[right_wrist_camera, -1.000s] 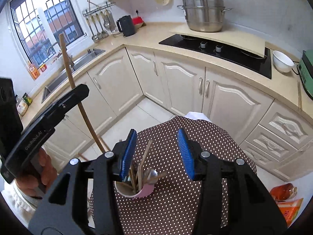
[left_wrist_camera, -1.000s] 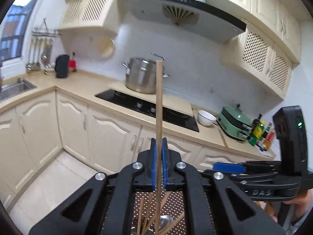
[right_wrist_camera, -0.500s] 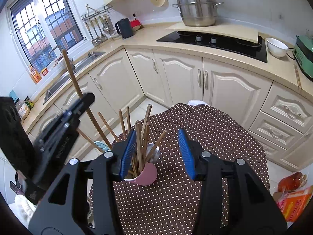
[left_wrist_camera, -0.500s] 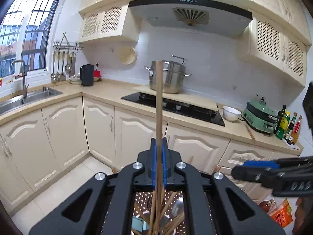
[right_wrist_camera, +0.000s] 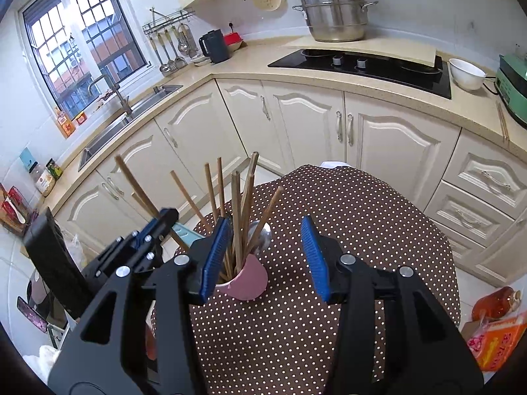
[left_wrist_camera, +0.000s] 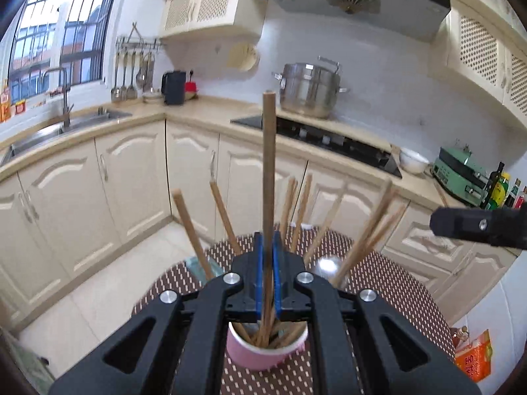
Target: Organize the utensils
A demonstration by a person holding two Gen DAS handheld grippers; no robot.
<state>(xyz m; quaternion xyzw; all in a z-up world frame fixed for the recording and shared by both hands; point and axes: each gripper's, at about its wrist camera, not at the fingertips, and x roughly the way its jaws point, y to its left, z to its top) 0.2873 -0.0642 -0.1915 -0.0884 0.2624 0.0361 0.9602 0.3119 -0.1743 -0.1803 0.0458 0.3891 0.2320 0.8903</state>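
Left tongs [left_wrist_camera: 267, 263]: clamp one chopstick [left_wrist_camera: 268, 171] upright, aimed into pink cup [left_wrist_camera: 263, 354].
Right tongs [right_wrist_camera: 263, 256]: wide, empty, straddling cup.

You face cream cabinets [right_wrist_camera: 388, 131] under a beige counter [right_wrist_camera: 296, 72], barred window [right_wrist_camera: 82, 42] upper left, pale tiled floor [left_wrist_camera: 108, 286] below.

Splayed chopsticks [right_wrist_camera: 242, 204] crowding the pink cup [right_wrist_camera: 247, 283] mouth; open dotted tablecloth [right_wrist_camera: 362, 230] on its right.
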